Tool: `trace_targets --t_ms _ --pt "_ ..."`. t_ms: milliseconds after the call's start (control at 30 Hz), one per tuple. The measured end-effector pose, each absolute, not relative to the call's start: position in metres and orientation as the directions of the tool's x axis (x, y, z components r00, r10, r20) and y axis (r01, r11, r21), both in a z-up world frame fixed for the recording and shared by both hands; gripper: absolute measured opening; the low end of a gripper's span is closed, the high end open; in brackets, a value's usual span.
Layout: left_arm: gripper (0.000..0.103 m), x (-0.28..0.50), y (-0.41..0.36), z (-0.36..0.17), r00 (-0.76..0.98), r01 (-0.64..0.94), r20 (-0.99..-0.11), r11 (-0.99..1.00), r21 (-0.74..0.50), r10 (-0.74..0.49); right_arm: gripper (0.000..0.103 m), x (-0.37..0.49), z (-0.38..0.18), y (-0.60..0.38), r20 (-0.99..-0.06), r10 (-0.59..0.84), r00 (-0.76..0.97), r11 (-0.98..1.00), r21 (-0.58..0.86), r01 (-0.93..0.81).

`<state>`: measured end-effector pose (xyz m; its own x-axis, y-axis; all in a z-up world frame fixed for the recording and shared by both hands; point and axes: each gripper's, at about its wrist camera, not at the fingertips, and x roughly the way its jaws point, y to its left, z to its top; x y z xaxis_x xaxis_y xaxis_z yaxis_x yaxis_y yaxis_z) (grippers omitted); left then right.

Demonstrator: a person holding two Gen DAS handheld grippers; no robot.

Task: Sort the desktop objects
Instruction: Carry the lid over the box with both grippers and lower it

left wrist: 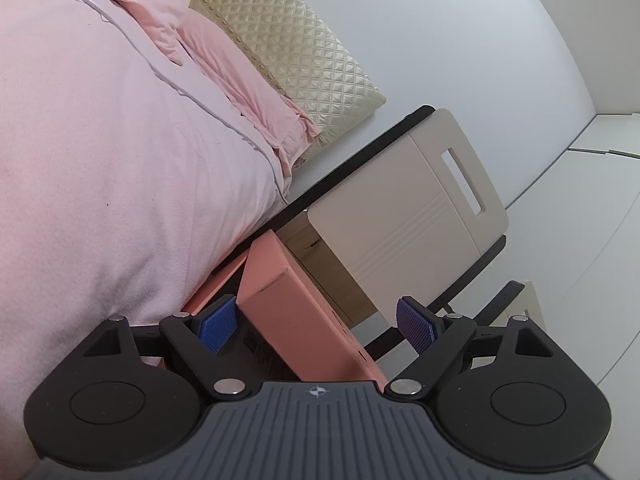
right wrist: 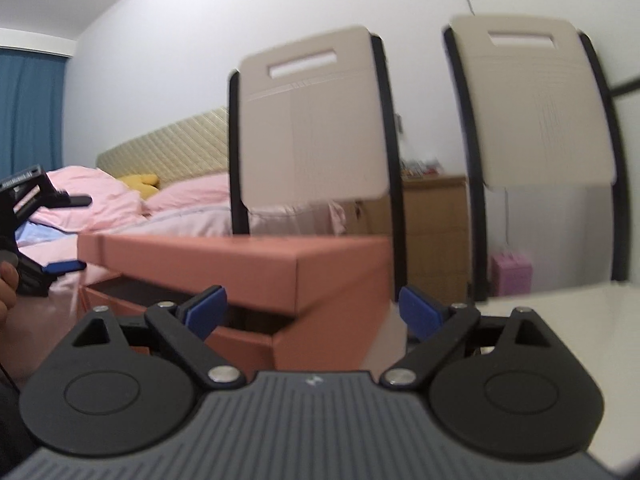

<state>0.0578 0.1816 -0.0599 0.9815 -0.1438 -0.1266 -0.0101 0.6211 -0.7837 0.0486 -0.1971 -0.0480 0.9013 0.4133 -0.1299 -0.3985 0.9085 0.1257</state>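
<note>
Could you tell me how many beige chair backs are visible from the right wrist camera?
2: one chair back stands directly behind the pink box, the other chair back to its right, behind the white table.

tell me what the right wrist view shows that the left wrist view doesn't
Only the right wrist view: the blue curtain, a second chair, the wooden cabinet, the white tabletop, the left gripper seen from outside, and the box's lid raised off its base.
Only the left wrist view: the label on the box side.
Both: the pink box, the bed, headboard, one chair, and open jaws.
</note>
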Motion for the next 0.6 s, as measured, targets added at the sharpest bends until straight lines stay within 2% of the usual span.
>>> trace_targets --t_ms 233,600 --pt "0.088 0.057 0.182 -0.059 0.981 -0.009 -0.127 0.622 -0.783 -0.145 0.094 0.042 -0.065 -0.187 -0.219 0.364 0.905 0.93 0.145 -0.339" --pt "0.088 0.055 0.185 -0.05 0.981 -0.006 -0.125 0.624 -0.781 -0.147 0.094 0.049 -0.076 -0.169 -0.275 0.335 0.901 0.942 0.114 -0.315"
